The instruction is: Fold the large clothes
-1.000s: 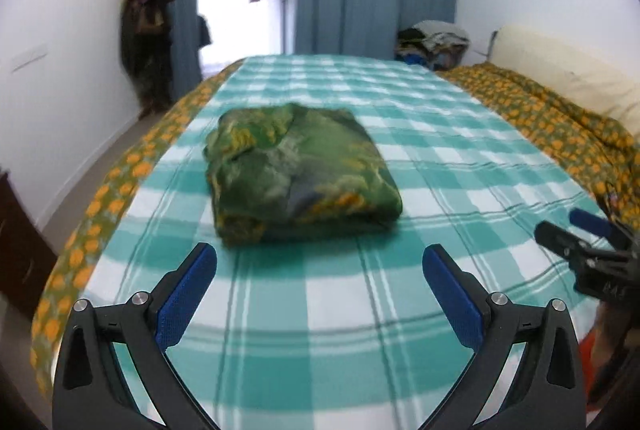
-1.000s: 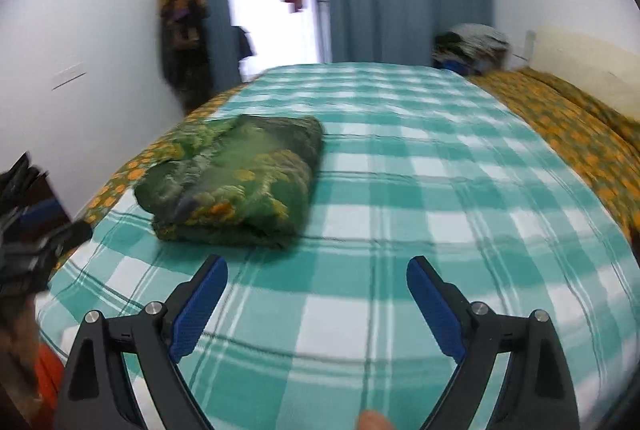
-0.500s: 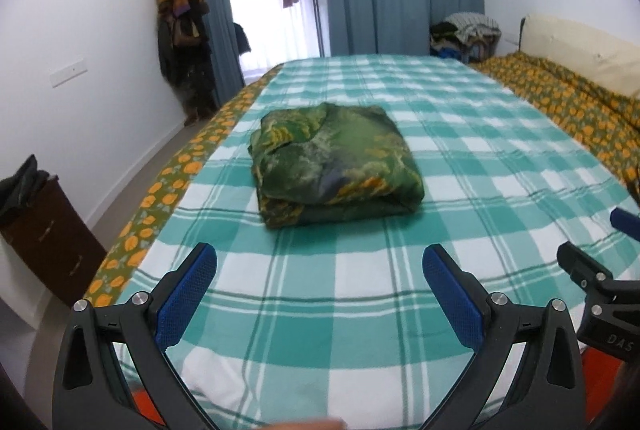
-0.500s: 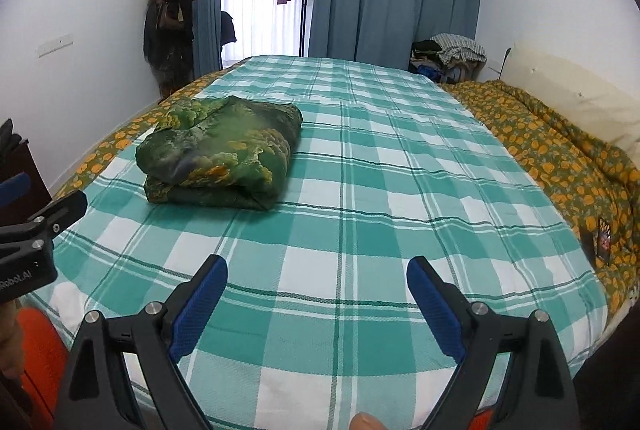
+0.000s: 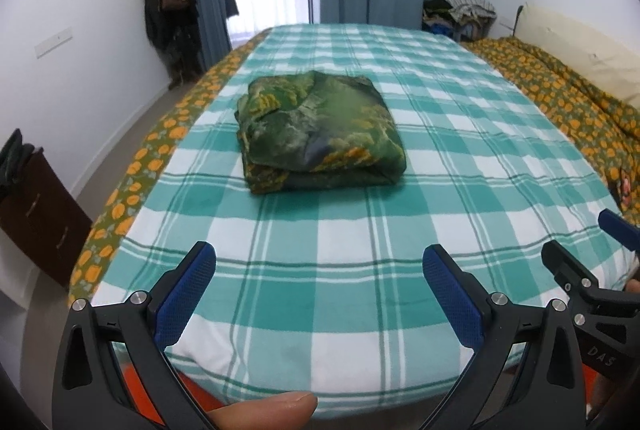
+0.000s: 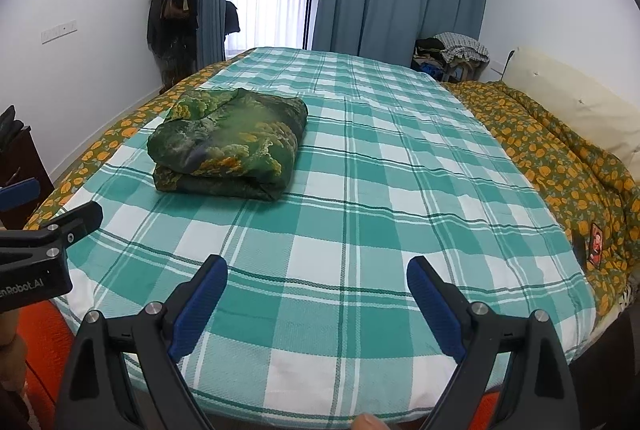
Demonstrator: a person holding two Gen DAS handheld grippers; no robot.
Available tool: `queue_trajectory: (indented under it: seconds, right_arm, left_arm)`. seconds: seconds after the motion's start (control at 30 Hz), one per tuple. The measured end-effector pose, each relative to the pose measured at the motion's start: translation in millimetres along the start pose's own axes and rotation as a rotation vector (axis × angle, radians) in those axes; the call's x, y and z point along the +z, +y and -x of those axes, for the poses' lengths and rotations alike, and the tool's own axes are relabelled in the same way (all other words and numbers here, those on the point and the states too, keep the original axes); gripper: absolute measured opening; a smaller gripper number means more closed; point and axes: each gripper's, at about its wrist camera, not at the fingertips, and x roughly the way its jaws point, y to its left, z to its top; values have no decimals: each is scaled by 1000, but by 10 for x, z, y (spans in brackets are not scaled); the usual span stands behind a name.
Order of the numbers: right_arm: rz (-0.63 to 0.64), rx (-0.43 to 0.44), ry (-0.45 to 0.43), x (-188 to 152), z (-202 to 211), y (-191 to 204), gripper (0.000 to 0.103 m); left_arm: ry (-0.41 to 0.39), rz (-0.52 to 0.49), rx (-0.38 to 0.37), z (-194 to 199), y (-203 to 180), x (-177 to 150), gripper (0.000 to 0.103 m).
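A green garment with yellow print (image 5: pixel 316 134) lies folded into a thick square bundle on the teal and white checked bed cover (image 5: pixel 360 230). It also shows in the right wrist view (image 6: pixel 228 146), left of the bed's middle. My left gripper (image 5: pixel 318 270) is open and empty, held over the bed's near edge, well short of the bundle. My right gripper (image 6: pixel 316 282) is open and empty, also at the near edge. Each gripper shows at the side of the other's view.
An orange-flowered quilt (image 6: pixel 560 158) and a cream pillow (image 6: pixel 576 102) lie along the bed's right side. A dark cabinet (image 5: pixel 36 214) stands on the left. Coats (image 6: pixel 172 10) hang in the far left corner. A clothes pile (image 6: pixel 452 54) sits at the far right.
Both grippers have drawn back from the folded bundle toward the bed's near edge. The bundle looks farther away and lies still. Both stay open.
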Motion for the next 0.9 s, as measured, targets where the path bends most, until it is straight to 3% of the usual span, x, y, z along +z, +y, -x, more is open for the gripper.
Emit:
queue_trajectory:
  seconds: [0.9]
  right_arm:
    - [-12, 37, 54, 83, 127, 55, 93]
  left_arm:
    - [21, -9, -8, 123, -69, 41, 102]
